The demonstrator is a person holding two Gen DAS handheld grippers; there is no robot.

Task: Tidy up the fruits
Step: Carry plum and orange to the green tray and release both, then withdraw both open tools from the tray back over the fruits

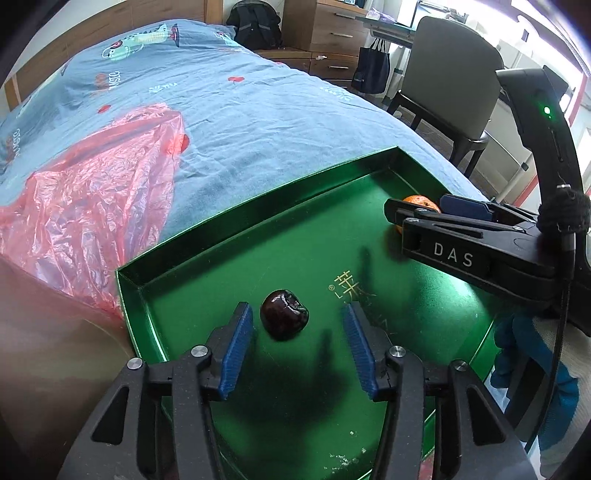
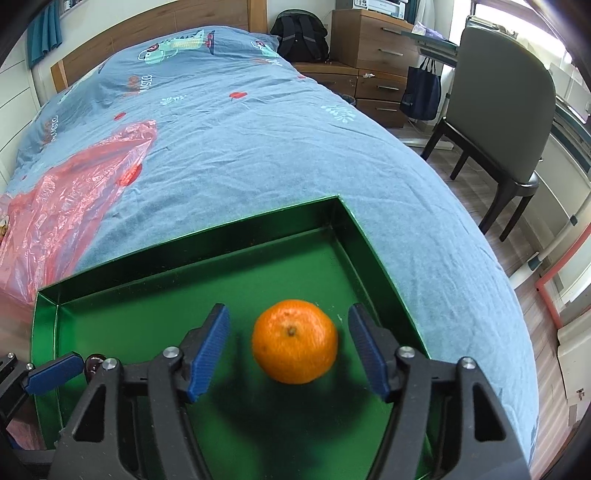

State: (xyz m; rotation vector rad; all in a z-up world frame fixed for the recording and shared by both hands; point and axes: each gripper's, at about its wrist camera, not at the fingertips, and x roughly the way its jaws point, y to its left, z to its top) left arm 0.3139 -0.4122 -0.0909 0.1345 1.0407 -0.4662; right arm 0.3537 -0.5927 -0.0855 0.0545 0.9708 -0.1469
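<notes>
Left wrist view: dark red cherry (image 1: pixel 284 319) on the floor of the green tray (image 1: pixel 221 243), lying between the spread blue pads of the left gripper (image 1: pixel 297 345), nearer the left pad (image 1: pixel 236 350) and touching neither. One cherry, one tangerine (image 1: pixel 419 202) counted here. Tangerine at the tray's far right corner, mostly hidden behind the right gripper (image 1: pixel 424 212), which reaches in from the right; jaw spacing not readable from this side. Tray resting on a blue printed bedspread (image 1: pixel 258 122), with a crumpled red plastic bag (image 1: pixel 92 199) just beside the tray's left edge. Beyond the bed: black backpack (image 1: pixel 255 27), wooden drawers (image 1: pixel 336 33), grey chair (image 1: pixel 454 81).

Right wrist view: tangerine (image 2: pixel 294 340) on the tray (image 2: pixel 192 243) floor, stem end up, centred between the wide-apart pads of the right gripper (image 2: pixel 290 345), a clear gap on each side. One tangerine; cherry (image 2: pixel 94 362) only partly seen at lower left, just beside a blue pad of the left gripper (image 2: pixel 55 373). Same bedspread (image 2: pixel 258 140) beneath, red bag (image 2: pixel 66 199) to the left, chair (image 2: pixel 506 110) and wood-plank floor (image 2: pixel 532 273) to the right, backpack (image 2: pixel 301 35) and drawers (image 2: pixel 373 48) at the head of the bed.
</notes>
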